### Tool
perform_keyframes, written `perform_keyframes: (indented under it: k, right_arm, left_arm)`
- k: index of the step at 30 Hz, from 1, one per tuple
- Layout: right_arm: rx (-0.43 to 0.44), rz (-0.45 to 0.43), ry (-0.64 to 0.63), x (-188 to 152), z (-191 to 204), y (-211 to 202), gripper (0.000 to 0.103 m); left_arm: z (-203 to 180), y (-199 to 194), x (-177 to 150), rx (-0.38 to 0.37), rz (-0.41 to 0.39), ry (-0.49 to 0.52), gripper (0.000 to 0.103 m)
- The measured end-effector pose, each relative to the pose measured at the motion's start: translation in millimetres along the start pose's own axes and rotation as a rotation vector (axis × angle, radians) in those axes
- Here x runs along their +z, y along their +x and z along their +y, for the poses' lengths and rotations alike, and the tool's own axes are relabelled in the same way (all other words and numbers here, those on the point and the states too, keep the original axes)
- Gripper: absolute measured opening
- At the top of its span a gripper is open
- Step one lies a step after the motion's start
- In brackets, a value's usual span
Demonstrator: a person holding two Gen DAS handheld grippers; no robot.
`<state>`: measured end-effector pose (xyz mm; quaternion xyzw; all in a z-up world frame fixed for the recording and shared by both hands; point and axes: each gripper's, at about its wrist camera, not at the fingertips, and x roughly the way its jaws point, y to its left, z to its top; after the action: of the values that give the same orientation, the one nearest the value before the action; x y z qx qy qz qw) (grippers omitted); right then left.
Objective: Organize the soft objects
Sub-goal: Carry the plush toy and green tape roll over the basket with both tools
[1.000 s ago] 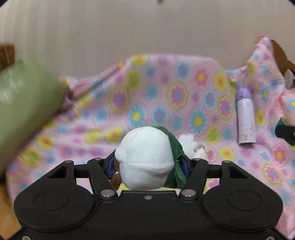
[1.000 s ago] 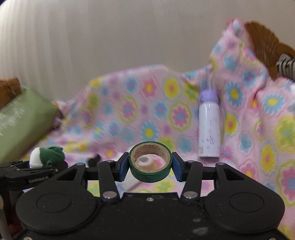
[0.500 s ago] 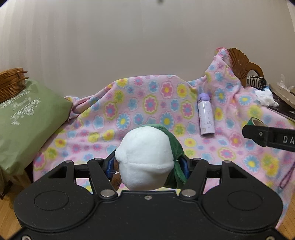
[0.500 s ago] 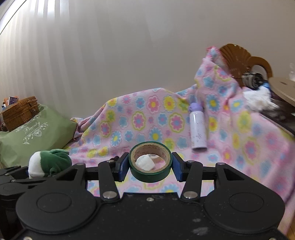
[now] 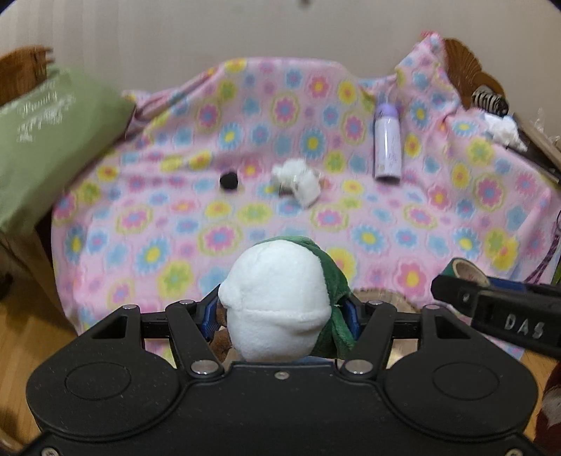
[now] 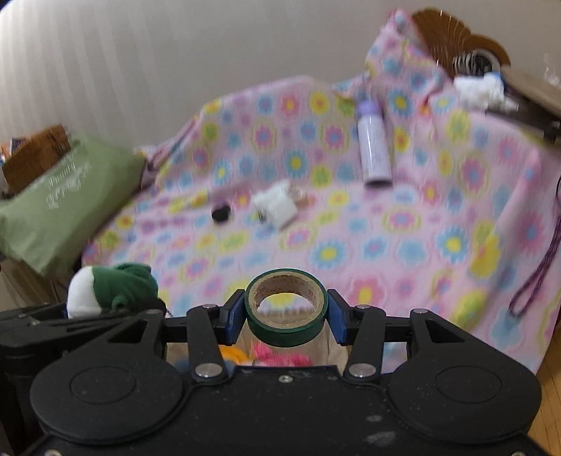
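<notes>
Left gripper [image 5: 280, 312]: jaws clenched on a white and green plush toy [image 5: 277, 301], its blue pads pressing both sides; the toy is held above the near edge of the flowered blanket [image 5: 196, 224].

Right gripper [image 6: 285, 312]: jaws clenched on a roll of green tape [image 6: 285, 307], hole facing the camera, also above the blanket's near edge, just right of the left gripper.

Flowered blanket, pink with blue, yellow and green blooms: draped over a raised surface whose kind cannot be told.

- Small black round object [image 5: 229, 180], lying mid-blanket.
- Crumpled white bundle [image 5: 298, 180], just right of the black object; blurred.
- Lavender bottle [image 5: 386, 143] with purple cap, lying toward the blanket's far right.
- Purple cord [image 6: 536, 266], hanging over the blanket's right edge.

Beside the blanket:
- Green cushion [image 5: 45, 140] with white lettering, at its left edge.
- Brown wicker basket [image 5: 21, 70], behind the cushion.
- Brown fan-shaped wooden piece [image 6: 452, 31], rising behind the blanket's far right corner.
- Loose white wad [image 6: 480, 87], just right of that corner.

Room: pale ribbed wall [image 6: 140, 63] behind the blanket; wooden floor [image 5: 31, 336] below its left edge.
</notes>
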<state>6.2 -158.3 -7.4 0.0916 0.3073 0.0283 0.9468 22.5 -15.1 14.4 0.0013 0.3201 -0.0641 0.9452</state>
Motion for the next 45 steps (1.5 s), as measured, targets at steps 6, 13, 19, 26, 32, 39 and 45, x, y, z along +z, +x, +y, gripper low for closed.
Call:
perform_keyframes:
  k: [6,13,19,26,32,39,45]
  right_arm:
    - [-0.022,0.094,0.067,-8.6,-11.9,13.1,0.048]
    - [-0.009,0.171,0.089,-14.2,-15.8,23.0,0.048]
    - [0.015,0.217,0.065,-14.9,-9.7,26.4,0.048]
    - [0.009,0.226,0.054,-10.4,-9.4,34.6,0.048]
    - [-0.021,0.213,-0.003,-2.3,-2.1,51.9,0.048]
    - [-0.049,0.219,-0.050,2.6,4.5,69.9,0.048]
    - [-0.050,0.213,-0.046,5.6,3.2,70.5,0.048]
  left_arm:
    - [4.0,11.3,-17.7,-0.048,0.109,-0.027,0.060]
    - [3.0,18.9,-26.8,-0.060,0.178,-0.023,0.060]
    - [1.7,19.9,-31.6,-0.051,0.199,-0.007,0.060]
    - [8.1,26.3,-31.7,-0.044,0.215,-0.037,0.060]
    - [12.0,34.7,-25.7,-0.034,0.216,-0.048,0.060]
    - [15.8,46.6,-14.0,-0.004,0.209,-0.042,0.061]
    - [15.4,49.8,-10.8,-0.009,0.212,-0.042,0.061]
